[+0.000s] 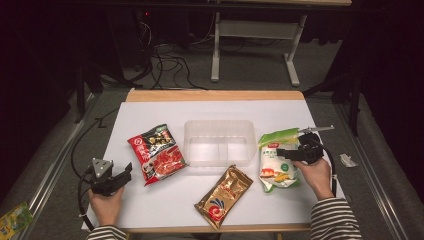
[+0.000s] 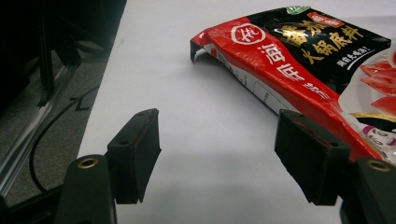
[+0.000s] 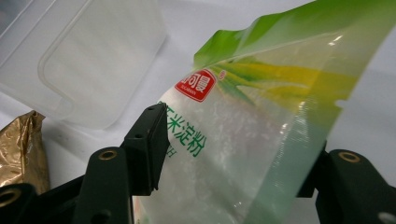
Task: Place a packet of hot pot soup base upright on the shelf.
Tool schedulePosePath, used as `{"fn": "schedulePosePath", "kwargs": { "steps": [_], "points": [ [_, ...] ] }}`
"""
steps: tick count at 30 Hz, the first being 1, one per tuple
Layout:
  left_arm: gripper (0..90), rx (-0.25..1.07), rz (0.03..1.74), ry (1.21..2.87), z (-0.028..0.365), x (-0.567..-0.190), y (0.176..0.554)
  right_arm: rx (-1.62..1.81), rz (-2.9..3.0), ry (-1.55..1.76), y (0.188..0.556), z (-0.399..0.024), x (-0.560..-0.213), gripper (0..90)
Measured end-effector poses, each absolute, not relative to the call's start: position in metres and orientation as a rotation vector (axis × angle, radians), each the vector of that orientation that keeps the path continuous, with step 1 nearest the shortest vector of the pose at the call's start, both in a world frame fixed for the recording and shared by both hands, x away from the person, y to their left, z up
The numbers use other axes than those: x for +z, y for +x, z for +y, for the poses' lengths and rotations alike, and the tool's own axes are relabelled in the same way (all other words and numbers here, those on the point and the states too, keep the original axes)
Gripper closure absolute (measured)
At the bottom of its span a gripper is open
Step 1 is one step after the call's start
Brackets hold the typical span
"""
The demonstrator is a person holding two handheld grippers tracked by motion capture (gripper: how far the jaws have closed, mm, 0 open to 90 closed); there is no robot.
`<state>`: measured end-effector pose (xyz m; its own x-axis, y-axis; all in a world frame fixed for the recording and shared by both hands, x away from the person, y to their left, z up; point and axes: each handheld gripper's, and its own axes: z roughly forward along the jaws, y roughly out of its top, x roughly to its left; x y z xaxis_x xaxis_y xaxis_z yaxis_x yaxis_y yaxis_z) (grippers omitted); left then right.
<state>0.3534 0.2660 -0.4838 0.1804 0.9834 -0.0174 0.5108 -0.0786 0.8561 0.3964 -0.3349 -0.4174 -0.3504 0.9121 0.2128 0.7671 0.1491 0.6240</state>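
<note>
A: Right gripper point(image 1: 286, 153) is over the green-and-white starch bag point(image 1: 276, 161), which lies on the white surface point(image 1: 150, 200) just right of the clear tray point(image 1: 218, 142).

B: Its jaws stand wide, straddling the bag; whether the pads press on it I cannot tell.

A: Left gripper point(image 1: 124, 175)?

B: Gaping, nothing between the jaws, beside the red-and-black packet point(image 2: 299, 70).

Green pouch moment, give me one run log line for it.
right gripper: jaws astride green pouch, not clamped | left gripper: open, idle near red pouch | tub: empty
</note>
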Motion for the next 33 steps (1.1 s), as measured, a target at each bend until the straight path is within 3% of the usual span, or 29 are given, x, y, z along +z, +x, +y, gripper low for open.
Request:
{"fn": "schedulePosePath", "kwargs": {
  "steps": [11,19,24,33],
  "points": [
    [31.5,0.792,1.431,1.7,0.266,-0.484,0.353,0.981,2.312,1.665,0.406,-0.327,-0.424,44.4],
    [31.4,0.793,1.431,1.703,0.265,-0.484,0.354,0.96,2.381,1.654,0.407,-0.323,-0.427,57.5],
    [31.3,0.797,1.43,1.702,0.265,-0.484,0.353,0.961,2.396,1.624,0.405,-0.324,-0.425,73.5],
    [31.2,0.8,1.432,1.705,0.265,-0.484,0.353,0.978,2.386,1.563,0.4,-0.324,-0.423,82.3]
  ]
}}
